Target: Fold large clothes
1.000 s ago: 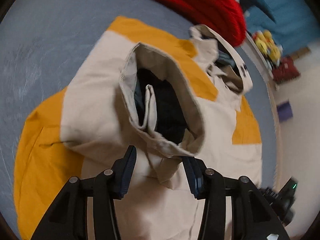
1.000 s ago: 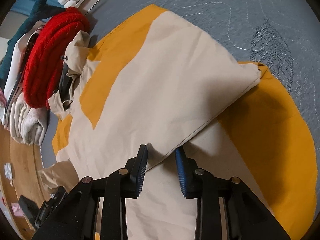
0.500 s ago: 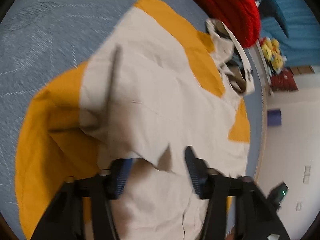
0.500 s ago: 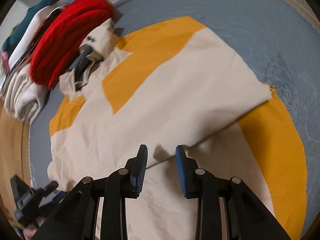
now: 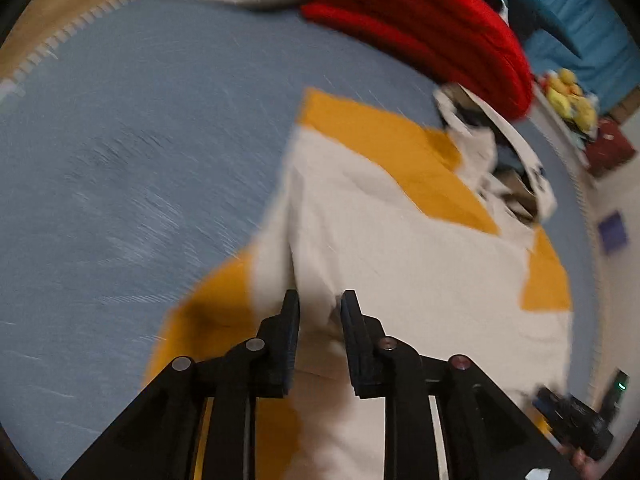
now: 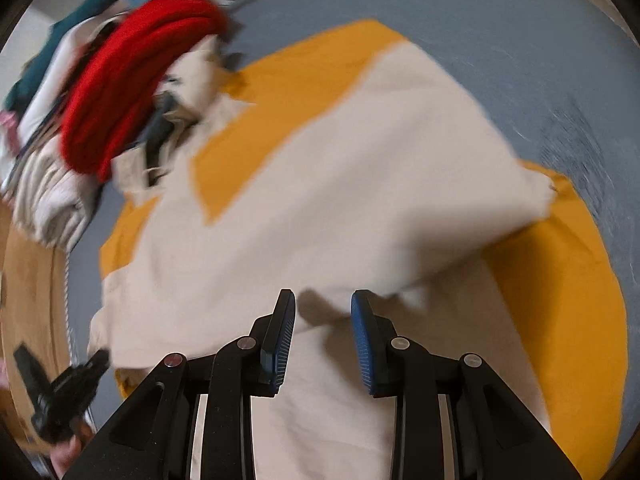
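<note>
A large cream and orange garment point(image 5: 400, 260) lies spread on the blue-grey bed cover point(image 5: 120, 160), its dark-lined hood point(image 5: 500, 160) at the far end. My left gripper point(image 5: 320, 316) hovers over the garment's left side with its jaws closing. Cream cloth shows through the gap and seems to lie below the pads, with nothing pinched. In the right wrist view a folded-over cream panel point(image 6: 340, 180) covers the garment's middle. Its fold edge runs just past my right gripper point(image 6: 323, 316), which stands open a little above the cloth. Both views are blurred.
A folded red item point(image 5: 420, 20) and a stack of pale clothes point(image 6: 48, 192) lie beyond the hood. Yellow soft toys point(image 5: 572, 96) sit past the bed's edge. Bare bed cover point(image 6: 520, 40) flanks the garment. Each wrist view catches the other gripper low at its edge.
The sleeve that stood up with its cuff gaping between the left jaws now lies flat over the body. The left jaws have narrowed and the left hand has swung aside. The right gripper's gap is unchanged.
</note>
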The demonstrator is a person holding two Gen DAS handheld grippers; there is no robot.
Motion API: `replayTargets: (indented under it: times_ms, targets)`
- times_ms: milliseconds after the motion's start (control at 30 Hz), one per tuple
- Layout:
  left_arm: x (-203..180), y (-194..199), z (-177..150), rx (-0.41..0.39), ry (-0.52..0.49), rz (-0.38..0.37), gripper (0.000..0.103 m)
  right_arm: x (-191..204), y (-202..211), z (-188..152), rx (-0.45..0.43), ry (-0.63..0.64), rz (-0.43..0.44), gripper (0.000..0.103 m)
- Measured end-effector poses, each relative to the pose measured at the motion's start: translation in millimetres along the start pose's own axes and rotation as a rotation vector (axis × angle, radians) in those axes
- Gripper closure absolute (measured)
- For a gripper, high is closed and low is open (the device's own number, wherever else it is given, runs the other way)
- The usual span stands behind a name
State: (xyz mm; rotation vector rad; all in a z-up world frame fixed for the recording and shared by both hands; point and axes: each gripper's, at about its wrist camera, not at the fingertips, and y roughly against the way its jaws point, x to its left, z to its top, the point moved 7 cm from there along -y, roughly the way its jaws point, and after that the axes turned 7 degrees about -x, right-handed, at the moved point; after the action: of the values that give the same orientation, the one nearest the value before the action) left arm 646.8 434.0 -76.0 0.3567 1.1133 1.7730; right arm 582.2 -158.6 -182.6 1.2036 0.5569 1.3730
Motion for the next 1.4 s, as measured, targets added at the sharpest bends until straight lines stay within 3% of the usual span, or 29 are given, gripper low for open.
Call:
replayTargets:
  times_ms: [33,133,200,333,400,467,633,700,800,867,1000,1200,1400]
  targets:
    - [-3,7,4,-0.038,-0.026,0.011,0.085,-7,0,1,0.003,-0.015,-0.031,0.072]
    - [-16,11,8,-0.046,-0.049,-0.05,0.084,-15,7,5,-0.024,-0.037,-0.054,0.072]
    - [-20,7,6,-0.037,-0.043,-0.085,0.084,-6,22,13,-0.098,0.0,-0.064,0.072]
    - [-25,-28,-16,0.131,0.004,-0.163,0.084,29,45,23,-0.231,0.113,0.019,0.072]
    - [-13,-44,-31,0.205,0.03,-0.102,0.085,42,45,22,-0.234,0.156,0.069,0.072]
    - [-8,-50,-38,0.241,0.056,-0.096,0.085,45,32,21,-0.188,0.159,0.114,0.071]
    - [-30,-29,-24,0.14,-0.035,-0.126,0.082,-5,-14,17,-0.033,0.009,0.007,0.071]
    - [-30,-30,-22,0.111,-0.053,-0.116,0.081,-17,-16,18,-0.022,-0.009,-0.028,0.071]
    - [-14,-51,-33,0.173,-0.038,-0.04,0.081,-17,-9,23,-0.033,0.01,-0.049,0.071]
    - [-16,-44,-31,0.158,-0.038,-0.043,0.081,-15,0,26,-0.064,0.029,-0.081,0.071]
    - [-43,-14,-15,0.04,-0.132,-0.095,0.08,-6,29,36,-0.14,0.065,-0.081,0.071]
    - [-68,10,-11,-0.075,-0.178,-0.139,0.072,34,93,43,-0.322,0.268,-0.04,0.071]
    - [-86,35,-6,-0.185,-0.204,-0.147,0.068,40,118,33,-0.353,0.348,-0.042,0.071]
